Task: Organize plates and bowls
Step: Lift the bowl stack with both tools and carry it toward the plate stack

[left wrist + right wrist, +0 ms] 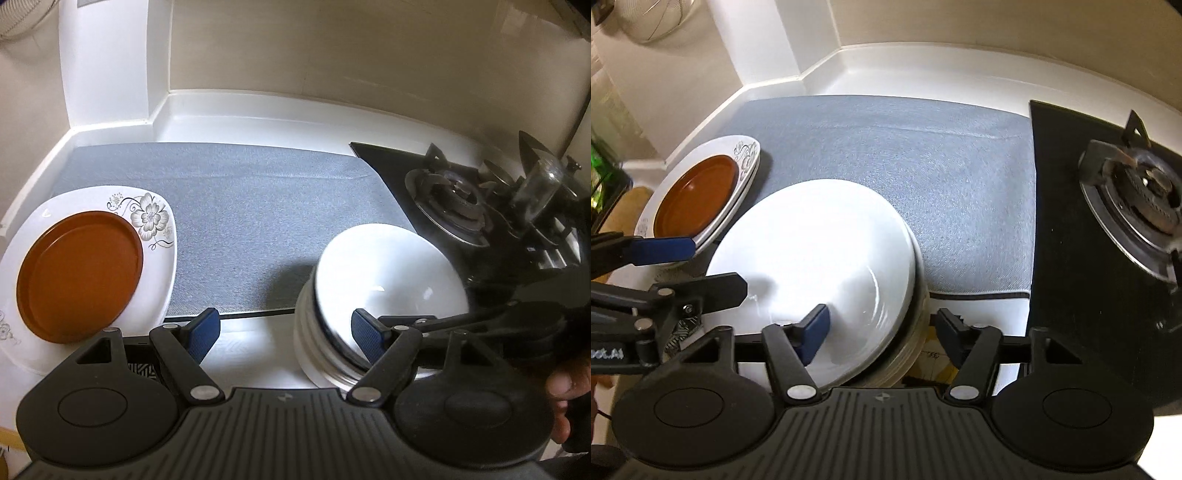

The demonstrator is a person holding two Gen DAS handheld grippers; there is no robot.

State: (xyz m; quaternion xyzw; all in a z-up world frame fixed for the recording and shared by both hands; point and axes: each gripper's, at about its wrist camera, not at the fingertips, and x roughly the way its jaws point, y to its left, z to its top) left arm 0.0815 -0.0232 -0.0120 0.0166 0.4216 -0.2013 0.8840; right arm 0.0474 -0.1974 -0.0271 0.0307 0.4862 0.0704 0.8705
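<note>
White bowl (812, 251): tilted atop a stack of bowls (314, 354), lower centre of the right wrist view; glazed, stiff, slippery, breakable.
Hold: by its rim.
Right claw (879, 332): straddles that rim; contact probably loose, I cannot tell.
Left claw (288, 332): wide open, empty.
Plates: brown plate (79, 275) on floral plate (155, 221), left.
Bench: grey mat (240, 221); gas hob (454, 206) at right.

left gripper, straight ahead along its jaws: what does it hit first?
Probably the grey mat: the left gripper aims between the plates and the bowl stack, though its right finger may clip the bowls first.
</note>
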